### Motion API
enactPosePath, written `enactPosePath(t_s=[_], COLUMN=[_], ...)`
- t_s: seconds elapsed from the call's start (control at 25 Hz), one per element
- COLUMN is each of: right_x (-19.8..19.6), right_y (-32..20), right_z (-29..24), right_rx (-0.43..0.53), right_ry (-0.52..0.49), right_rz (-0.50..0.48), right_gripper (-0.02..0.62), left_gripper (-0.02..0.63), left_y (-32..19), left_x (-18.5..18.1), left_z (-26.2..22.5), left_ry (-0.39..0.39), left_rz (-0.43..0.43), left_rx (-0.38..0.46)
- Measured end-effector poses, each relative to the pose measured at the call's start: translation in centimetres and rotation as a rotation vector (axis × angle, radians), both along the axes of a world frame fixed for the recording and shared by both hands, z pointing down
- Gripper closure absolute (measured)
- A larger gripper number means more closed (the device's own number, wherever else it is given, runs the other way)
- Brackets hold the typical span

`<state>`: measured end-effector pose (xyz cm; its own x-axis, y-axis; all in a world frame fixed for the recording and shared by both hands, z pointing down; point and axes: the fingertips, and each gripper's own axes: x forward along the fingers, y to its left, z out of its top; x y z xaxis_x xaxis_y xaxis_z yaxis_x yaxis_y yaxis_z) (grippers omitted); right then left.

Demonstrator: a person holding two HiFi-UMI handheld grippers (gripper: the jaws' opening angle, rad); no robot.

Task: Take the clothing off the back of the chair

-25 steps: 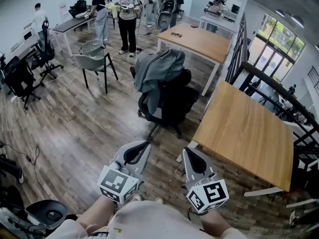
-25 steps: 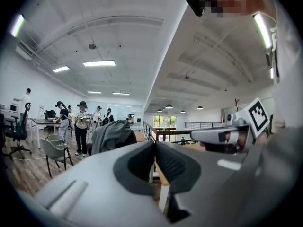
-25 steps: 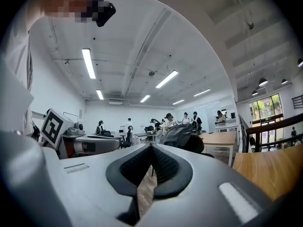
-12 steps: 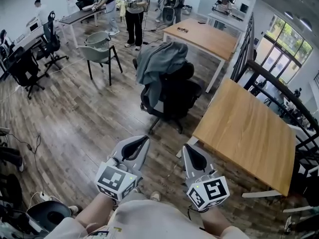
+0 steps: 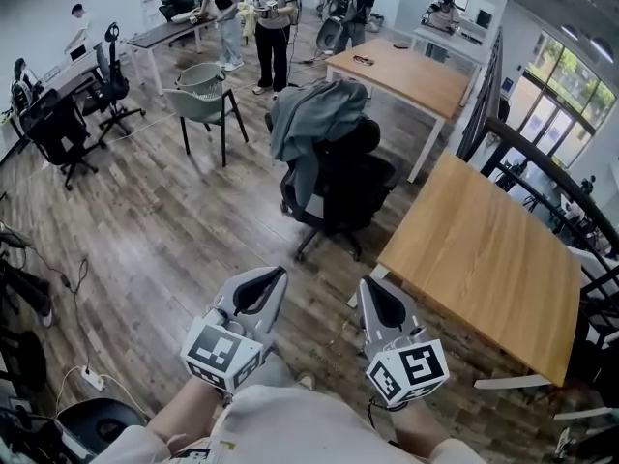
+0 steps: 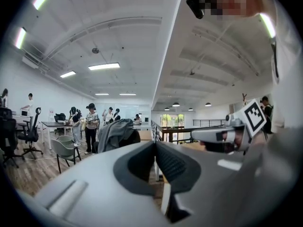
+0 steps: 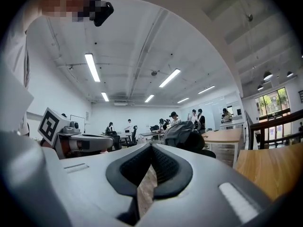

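So the grey clothing [image 5: 311, 114] is draped over the back of the black office chair [image 5: 348, 187], hanging down the side that's on the left in the head view. The chair sits on the wood floor [image 5: 155, 230], with the near tabletop [image 5: 484, 259] beside it and the far tabletop [image 5: 411, 75] behind it. Both tongs are well apart from the chair, side by side. The left tongs [image 5: 278, 272] are clenched tight with nothing in them. The right tongs [image 5: 367, 283] are the same, pinched closed and empty. There's a green chair [image 5: 203, 104] further left and people [image 5: 276, 13] standing at the far end.
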<state>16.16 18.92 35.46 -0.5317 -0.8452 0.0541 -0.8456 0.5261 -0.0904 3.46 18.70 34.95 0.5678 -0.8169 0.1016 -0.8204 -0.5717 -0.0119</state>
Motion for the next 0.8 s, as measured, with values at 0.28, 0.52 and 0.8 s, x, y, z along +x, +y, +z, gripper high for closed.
enactPosePath(t_s=[0.28,0.52,0.8], right_x=[-1.2,-3.4,-6.6], right_y=[-1.2,-4.1,-8.8], right_z=[-0.2,-0.1,0.4], right_rx=[0.015,0.031,0.02], right_ry=[0.001,0.009,0.017], right_rz=[-0.022,-0.037,-0.05], right_gripper=[0.595,0.595,0.595], left_gripper=[0.603,0.603,0.603], left_y=[-1.2,-4.1,-9.9], left_x=[-1.0,-2.9,-5.5], left_z=[-0.3,-0.5,1.5], left_ry=[0.02,0.018,0.009], left_rz=[-0.019,-0.017,-0.027], left_rx=[0.019,0.046,-0.002])
